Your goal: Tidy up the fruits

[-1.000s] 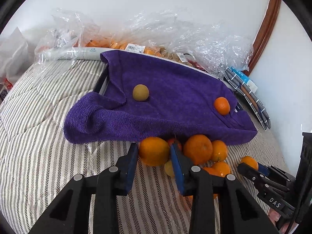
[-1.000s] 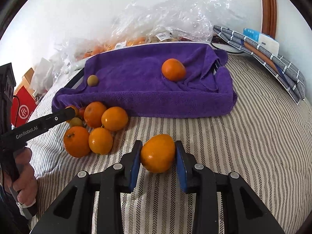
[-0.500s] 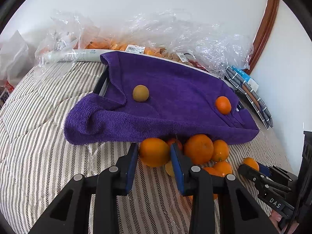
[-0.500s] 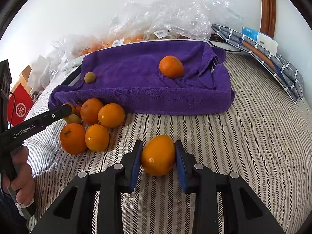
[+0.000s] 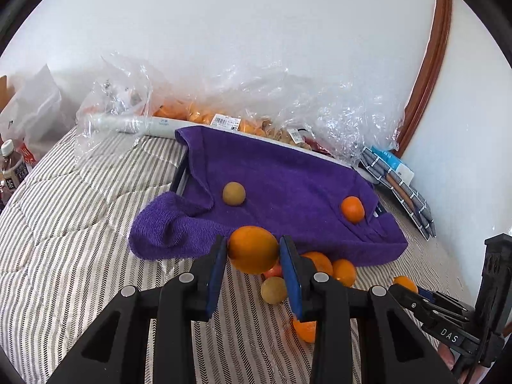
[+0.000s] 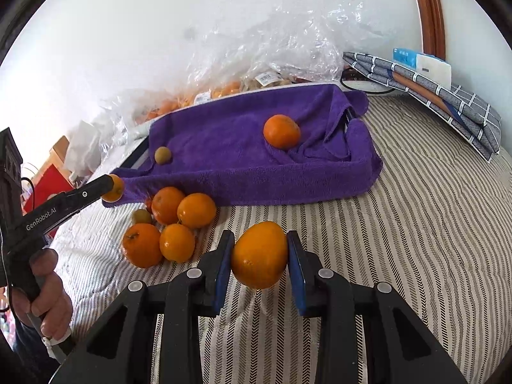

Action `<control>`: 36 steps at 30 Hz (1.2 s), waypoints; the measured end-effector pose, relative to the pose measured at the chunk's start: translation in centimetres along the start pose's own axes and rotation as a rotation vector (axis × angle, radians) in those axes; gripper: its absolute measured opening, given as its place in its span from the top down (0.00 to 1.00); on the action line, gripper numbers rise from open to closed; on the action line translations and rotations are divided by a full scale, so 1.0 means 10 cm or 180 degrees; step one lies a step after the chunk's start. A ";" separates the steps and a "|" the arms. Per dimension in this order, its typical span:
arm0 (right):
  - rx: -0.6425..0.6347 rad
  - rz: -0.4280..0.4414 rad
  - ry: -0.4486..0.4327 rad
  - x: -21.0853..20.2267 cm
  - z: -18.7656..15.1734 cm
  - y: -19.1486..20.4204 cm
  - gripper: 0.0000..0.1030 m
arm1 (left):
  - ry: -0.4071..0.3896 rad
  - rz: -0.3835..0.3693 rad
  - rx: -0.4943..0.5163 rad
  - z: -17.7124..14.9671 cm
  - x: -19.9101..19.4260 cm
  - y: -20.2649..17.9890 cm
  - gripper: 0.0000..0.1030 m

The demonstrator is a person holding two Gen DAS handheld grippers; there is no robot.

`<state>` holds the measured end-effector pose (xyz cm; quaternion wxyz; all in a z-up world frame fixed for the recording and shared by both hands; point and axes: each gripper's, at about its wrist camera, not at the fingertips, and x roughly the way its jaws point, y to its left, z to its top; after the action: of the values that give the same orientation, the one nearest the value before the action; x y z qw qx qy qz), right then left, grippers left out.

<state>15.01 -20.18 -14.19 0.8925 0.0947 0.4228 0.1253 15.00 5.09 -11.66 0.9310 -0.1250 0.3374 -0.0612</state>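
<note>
My left gripper (image 5: pixel 254 251) is shut on an orange (image 5: pixel 253 249) and holds it above the bed, just in front of the purple towel-lined tray (image 5: pixel 288 176). My right gripper (image 6: pixel 260 256) is shut on another orange (image 6: pixel 259 254) low over the striped bedcover. On the towel lie a small orange (image 6: pixel 281 131) and a small greenish-brown fruit (image 6: pixel 162 154). A pile of several oranges (image 6: pixel 174 224) and small fruits lies on the bed in front of the tray's left corner. The left gripper with its orange (image 6: pixel 112 188) also shows in the right wrist view.
Crumpled clear plastic bags (image 5: pixel 288 102) with more fruit lie behind the tray by the white wall. Folded grey checked cloth (image 6: pixel 448 102) lies at the right. Bottles (image 5: pixel 11 166) and a white bag stand at the far left. A wooden frame (image 5: pixel 428 64) leans in the corner.
My left gripper has lifted its orange off the bed, up from the pile towards the tray edge. My right gripper has risen slightly and drawn back with its orange.
</note>
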 end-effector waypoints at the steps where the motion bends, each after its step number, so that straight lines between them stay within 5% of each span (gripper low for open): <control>1: 0.0015 -0.0003 -0.0011 -0.01 0.00 -0.01 0.68 | -0.0021 0.0001 0.0001 0.00 -0.02 0.00 0.69; 10: -0.0095 -0.0182 -0.0011 -0.03 0.14 0.06 0.68 | -0.0185 -0.0087 -0.0020 0.27 -0.20 -0.02 0.69; 13: -0.0048 -0.0028 -0.0127 -0.12 0.38 0.03 0.68 | -0.0281 -0.0054 0.0049 0.46 -0.20 -0.07 0.69; 21: -0.0185 -0.0157 -0.0469 -0.03 0.99 0.08 0.68 | -0.0405 0.0129 0.0024 0.76 0.06 -0.08 0.69; 36: -0.0113 -0.0119 -0.0226 0.48 0.83 -0.08 0.68 | 0.0007 0.0091 -0.0054 0.54 0.46 0.05 0.69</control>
<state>24.57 -19.97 -12.73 0.9107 0.0753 0.3902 0.1127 22.05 5.66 -10.59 0.9304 -0.1280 0.3406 -0.0452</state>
